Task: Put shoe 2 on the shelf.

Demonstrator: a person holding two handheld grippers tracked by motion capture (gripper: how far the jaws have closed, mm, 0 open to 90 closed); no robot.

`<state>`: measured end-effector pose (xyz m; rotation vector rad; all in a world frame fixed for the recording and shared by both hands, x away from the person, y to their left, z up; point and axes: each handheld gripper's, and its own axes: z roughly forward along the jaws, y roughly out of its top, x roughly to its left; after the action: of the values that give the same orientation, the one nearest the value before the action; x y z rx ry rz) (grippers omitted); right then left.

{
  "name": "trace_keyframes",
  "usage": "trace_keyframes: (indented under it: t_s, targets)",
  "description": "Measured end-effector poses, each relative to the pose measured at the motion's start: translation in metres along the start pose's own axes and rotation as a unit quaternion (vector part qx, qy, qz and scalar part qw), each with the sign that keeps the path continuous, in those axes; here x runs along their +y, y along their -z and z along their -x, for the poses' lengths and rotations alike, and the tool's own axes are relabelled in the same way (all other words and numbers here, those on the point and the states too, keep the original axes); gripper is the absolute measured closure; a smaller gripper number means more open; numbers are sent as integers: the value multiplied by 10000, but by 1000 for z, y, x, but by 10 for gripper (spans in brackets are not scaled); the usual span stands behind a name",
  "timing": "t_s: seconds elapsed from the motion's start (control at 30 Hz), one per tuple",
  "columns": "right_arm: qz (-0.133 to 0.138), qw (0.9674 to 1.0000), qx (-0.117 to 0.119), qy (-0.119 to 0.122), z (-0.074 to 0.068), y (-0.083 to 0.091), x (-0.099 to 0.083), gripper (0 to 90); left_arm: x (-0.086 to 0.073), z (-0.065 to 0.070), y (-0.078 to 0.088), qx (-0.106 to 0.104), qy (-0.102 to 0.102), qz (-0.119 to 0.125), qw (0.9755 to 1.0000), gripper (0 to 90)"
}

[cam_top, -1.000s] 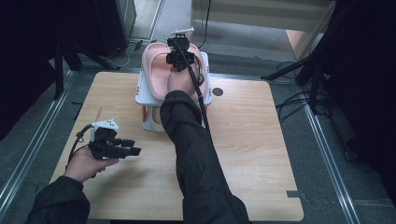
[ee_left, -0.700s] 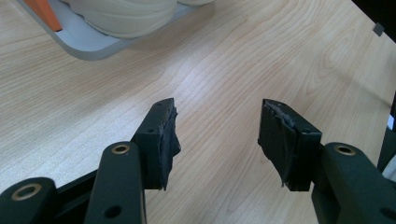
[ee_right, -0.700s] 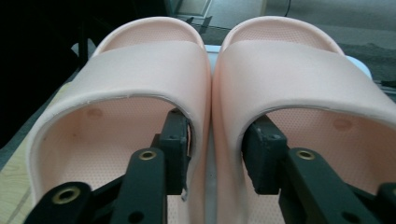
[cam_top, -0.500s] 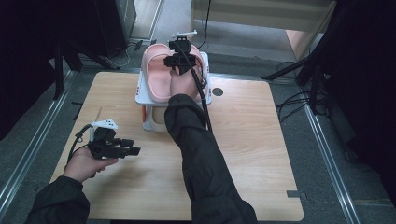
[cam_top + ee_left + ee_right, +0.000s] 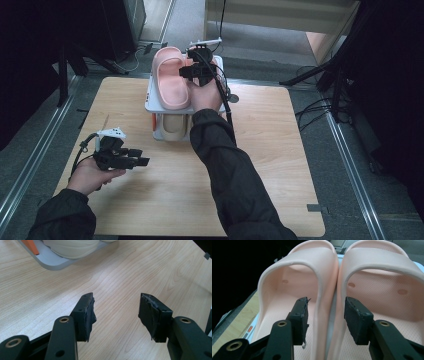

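We have our right tool (image 5: 325, 315) out at the far end of the table (image 5: 260, 165), on the top tier of the small white rack (image 5: 151, 102). Its jaws stand moderately apart and straddle the touching inner walls of the two pink slippers (image 5: 337, 285), one jaw inside each shoe. Nothing is pinched yet; both pads show a gap to the rubber. In the high view one pink slipper (image 5: 172, 80) lies in plain sight on the top shelf, and our right hand (image 5: 205, 95) covers the place of its partner. A cream pair of slippers (image 5: 172, 125) sits on the lower tier, just below.

Our left tool (image 5: 134, 161) hovers over bare wood at the near left, well apart from the rack, jaws wide and empty (image 5: 115, 312).

As we judge it, the reach is done and the grasp is what remains: we close on the two inner walls together, then lift the pair off the shelf. Whether they go to the table or elsewhere, we cannot tell.
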<state>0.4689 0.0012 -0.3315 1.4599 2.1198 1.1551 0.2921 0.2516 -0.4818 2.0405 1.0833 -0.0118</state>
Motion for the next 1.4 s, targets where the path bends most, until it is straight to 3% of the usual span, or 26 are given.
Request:
trace_keyframes:
  t_s: [0.27,0.33,0.57,0.6,0.7,0.8,0.9,1.03,1.07,1.23,1.33,1.4]
  targets:
    - [-60,9993,353,131,5,14,-9,582,0,-1,0,52,8,-12,10000,453]
    - [-99,9981,588,131,9,19,-12,594,-1,-2,0,70,32,-16,10000,452]
    - [-95,9950,961,265,15,29,-19,616,-1,-2,0,86,37,-56,9999,449]
    - [-61,9931,1128,315,16,32,-21,630,-1,-2,0,91,45,-57,9999,449]
    - [-3,9916,1227,398,18,38,-24,647,-2,-2,1,110,49,-56,9999,448]
    - [-49,9879,1460,513,23,47,-32,659,-2,-3,1,112,77,-61,9999,446]
    - [-43,9867,1525,555,25,51,-36,665,-2,-4,1,129,76,-80,9999,445]
    - [-54,9827,1661,816,28,62,-44,667,-3,-4,1,156,73,-101,9998,444]
    - [-98,9805,1741,909,30,66,-48,664,-3,-4,1,165,71,-107,9998,443]
    - [-104,9775,1866,975,34,73,-57,661,-4,-4,2,176,86,-104,9998,442]
    - [-71,9732,2024,1094,39,79,-67,660,-4,-5,3,190,97,-87,9997,440]
    - [-75,9725,2060,1082,40,80,-69,659,-5,-4,3,192,102,-90,9997,440]
